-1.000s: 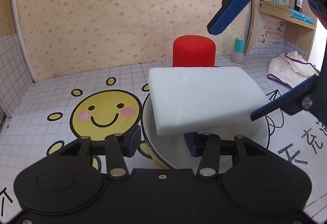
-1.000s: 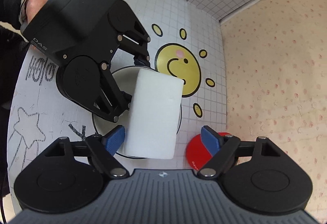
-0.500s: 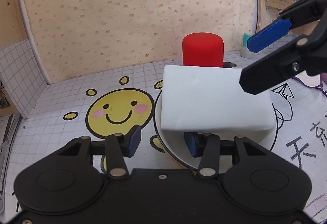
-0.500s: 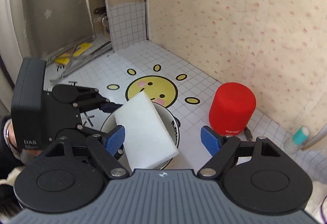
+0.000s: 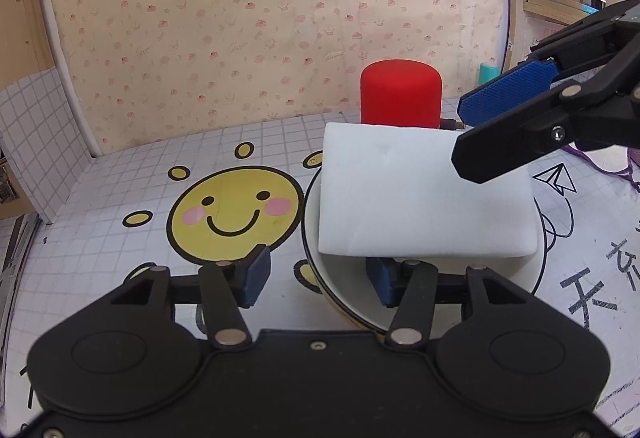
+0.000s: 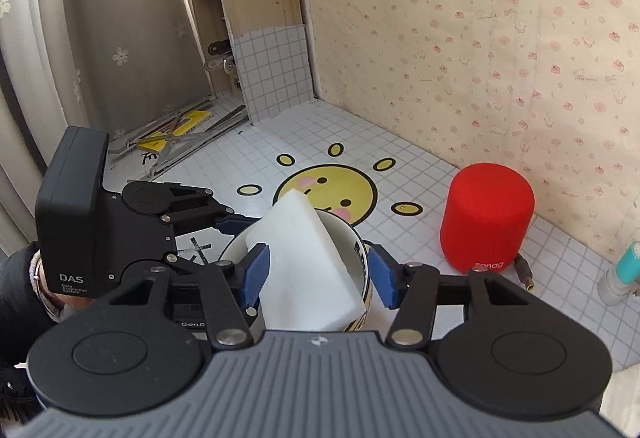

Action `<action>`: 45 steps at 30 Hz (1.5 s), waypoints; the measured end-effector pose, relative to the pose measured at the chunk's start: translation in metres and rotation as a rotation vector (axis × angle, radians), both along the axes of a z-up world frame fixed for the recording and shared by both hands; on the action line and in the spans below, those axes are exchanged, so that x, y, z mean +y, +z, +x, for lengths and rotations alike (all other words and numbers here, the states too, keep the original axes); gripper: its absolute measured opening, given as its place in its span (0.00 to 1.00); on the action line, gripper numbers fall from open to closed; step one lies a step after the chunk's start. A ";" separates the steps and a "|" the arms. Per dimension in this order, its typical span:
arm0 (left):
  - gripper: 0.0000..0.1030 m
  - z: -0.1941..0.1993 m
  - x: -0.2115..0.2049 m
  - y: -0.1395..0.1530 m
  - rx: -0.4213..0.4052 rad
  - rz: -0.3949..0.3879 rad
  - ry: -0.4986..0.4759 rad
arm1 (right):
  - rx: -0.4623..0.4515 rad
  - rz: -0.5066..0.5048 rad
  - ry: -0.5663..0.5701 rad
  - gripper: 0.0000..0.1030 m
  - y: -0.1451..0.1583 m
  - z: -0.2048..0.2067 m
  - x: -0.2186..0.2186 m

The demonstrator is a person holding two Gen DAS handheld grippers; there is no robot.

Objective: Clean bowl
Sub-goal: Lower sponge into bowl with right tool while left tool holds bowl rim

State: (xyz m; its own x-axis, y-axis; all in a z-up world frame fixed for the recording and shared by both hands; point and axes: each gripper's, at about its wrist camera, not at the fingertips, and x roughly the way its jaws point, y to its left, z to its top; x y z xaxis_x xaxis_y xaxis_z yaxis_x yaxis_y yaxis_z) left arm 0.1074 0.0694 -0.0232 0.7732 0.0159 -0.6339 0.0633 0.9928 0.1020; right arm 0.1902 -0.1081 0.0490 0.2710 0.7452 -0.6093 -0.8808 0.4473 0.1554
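Observation:
A white bowl [image 5: 312, 222] with a dark rim stands on the tiled mat, and a thick white sponge [image 5: 420, 198] leans in it. My left gripper [image 5: 318, 276] straddles the near rim: one pad outside, the other inside under the sponge's edge, neither pressing, and the jaws are opening. In the right wrist view the right gripper [image 6: 318, 276] is closing with the sponge [image 6: 312, 262] between its pads. The left pad touches it, while the right pad stands off by the bowl's rim [image 6: 354, 234]. From the left wrist view the right gripper [image 5: 460, 136] reaches over the sponge's far right corner.
A red cylindrical speaker [image 6: 488, 214] stands just behind the bowl by the papered wall. A teal-capped bottle [image 6: 624, 270] is further right. A smiling sun print [image 5: 234, 214] lies left of the bowl. Metal strips and yellow parts [image 6: 176, 142] lie by the wooden post. A dark sleeve [image 6: 16, 278] is at the left edge.
The right gripper rolled upright, swung to the sponge's right end and narrowed its jaws around it. The left gripper stayed put with its jaws slightly wider. The sponge shifted a little in the bowl.

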 end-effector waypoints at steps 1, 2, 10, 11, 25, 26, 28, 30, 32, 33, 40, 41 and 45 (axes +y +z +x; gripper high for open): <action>0.54 0.001 0.000 0.000 -0.001 0.000 -0.001 | 0.009 0.002 0.017 0.55 0.000 0.001 0.001; 0.54 0.001 0.000 -0.001 -0.002 0.000 -0.001 | 0.015 -0.002 0.035 0.55 -0.001 0.003 0.003; 0.57 0.002 0.002 -0.002 -0.011 -0.006 -0.012 | 0.146 -0.008 0.090 0.56 -0.014 0.026 0.016; 0.57 0.003 0.001 -0.002 -0.014 -0.006 -0.013 | 0.165 -0.008 0.100 0.55 -0.016 0.027 0.017; 0.69 0.007 0.002 -0.003 -0.031 0.006 0.024 | -0.132 -0.084 0.091 0.24 0.001 -0.014 0.018; 0.69 0.007 0.002 -0.003 -0.031 0.004 0.025 | -0.183 -0.119 0.080 0.24 0.002 -0.020 0.021; 0.69 0.007 0.003 -0.002 -0.032 -0.003 0.027 | -0.300 -0.190 0.093 0.24 0.002 -0.036 0.030; 0.69 0.008 0.004 -0.002 -0.032 -0.005 0.028 | -0.333 -0.241 0.133 0.24 -0.003 -0.045 0.037; 0.69 0.008 0.005 -0.002 -0.031 -0.009 0.030 | -0.396 -0.316 0.166 0.25 -0.012 -0.054 0.045; 0.69 0.008 0.005 -0.002 -0.029 -0.010 0.031 | -0.397 -0.344 0.181 0.25 -0.015 -0.055 0.049; 0.70 0.008 0.008 -0.004 -0.033 -0.015 0.031 | -0.309 -0.327 0.143 0.39 -0.002 -0.045 0.054; 0.70 0.008 0.008 -0.004 -0.033 -0.014 0.032 | -0.315 -0.329 0.143 0.56 -0.001 -0.046 0.055; 0.70 0.006 0.006 -0.004 -0.035 -0.008 0.028 | -0.370 -0.349 0.135 0.59 0.001 -0.049 0.064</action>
